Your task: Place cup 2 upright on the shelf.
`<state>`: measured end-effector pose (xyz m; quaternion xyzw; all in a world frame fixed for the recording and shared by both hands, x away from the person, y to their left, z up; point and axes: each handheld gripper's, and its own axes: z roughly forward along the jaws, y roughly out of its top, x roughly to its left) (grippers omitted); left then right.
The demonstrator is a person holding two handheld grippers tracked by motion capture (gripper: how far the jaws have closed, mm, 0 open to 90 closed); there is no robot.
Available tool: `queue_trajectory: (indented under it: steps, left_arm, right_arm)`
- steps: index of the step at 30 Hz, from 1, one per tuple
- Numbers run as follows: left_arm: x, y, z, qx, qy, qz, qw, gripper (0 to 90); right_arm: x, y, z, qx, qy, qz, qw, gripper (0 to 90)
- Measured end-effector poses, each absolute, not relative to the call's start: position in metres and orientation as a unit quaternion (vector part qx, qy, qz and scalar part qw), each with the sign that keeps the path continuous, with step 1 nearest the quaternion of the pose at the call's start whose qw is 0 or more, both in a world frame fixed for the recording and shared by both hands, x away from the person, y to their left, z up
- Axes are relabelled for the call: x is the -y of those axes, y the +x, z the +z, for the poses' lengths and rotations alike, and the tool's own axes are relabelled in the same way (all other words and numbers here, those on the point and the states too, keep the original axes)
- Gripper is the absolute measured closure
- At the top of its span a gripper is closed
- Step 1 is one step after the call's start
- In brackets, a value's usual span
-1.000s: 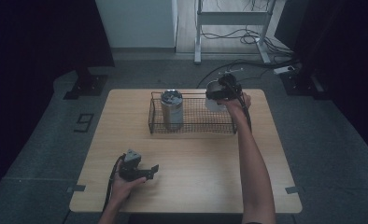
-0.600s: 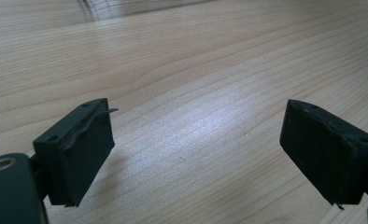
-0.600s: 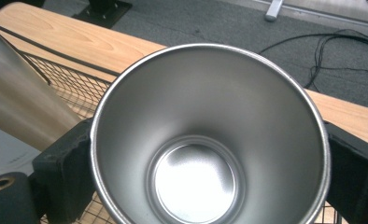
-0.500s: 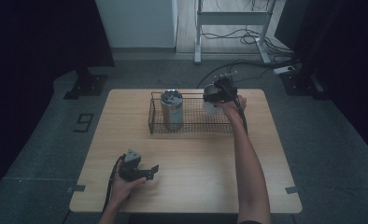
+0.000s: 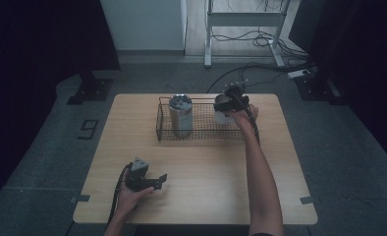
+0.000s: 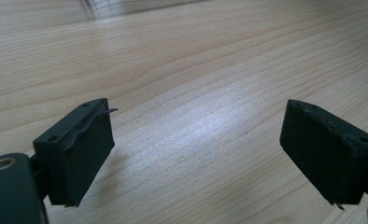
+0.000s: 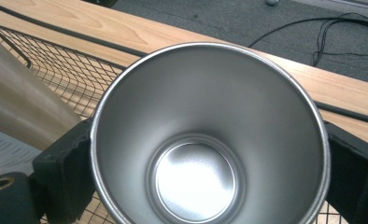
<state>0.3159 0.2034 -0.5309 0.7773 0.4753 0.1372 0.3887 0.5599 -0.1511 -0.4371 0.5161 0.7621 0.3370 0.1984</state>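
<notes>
gleaming inside, the empty steel cup (image 7: 205, 140) sits clamped in the right gripper (image 5: 232, 100) over the wire basket (image 5: 201, 132).

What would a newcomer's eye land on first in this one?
Probably the shiny steel cup, empty, gripped from both sides by the right gripper at the right end of the wire basket on the far side of the table. Next, the taller metal tumbler standing at the basket's left end, and the left gripper open near the front edge.

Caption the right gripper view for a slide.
Right gripper clamps an empty steel cup above the wire basket.
</notes>
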Motion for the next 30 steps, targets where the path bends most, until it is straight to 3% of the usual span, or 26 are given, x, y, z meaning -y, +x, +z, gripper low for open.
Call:
queue_trajectory:
  steps: [30]
  left_arm:
    - [-0.202, 0.316, -0.532, -0.472, 0.781, 0.134, 0.387, 9.9]
  right_arm:
    - [0.144, 0.563, -0.469, -0.780, 0.524, 0.294, 0.173, 6.0]
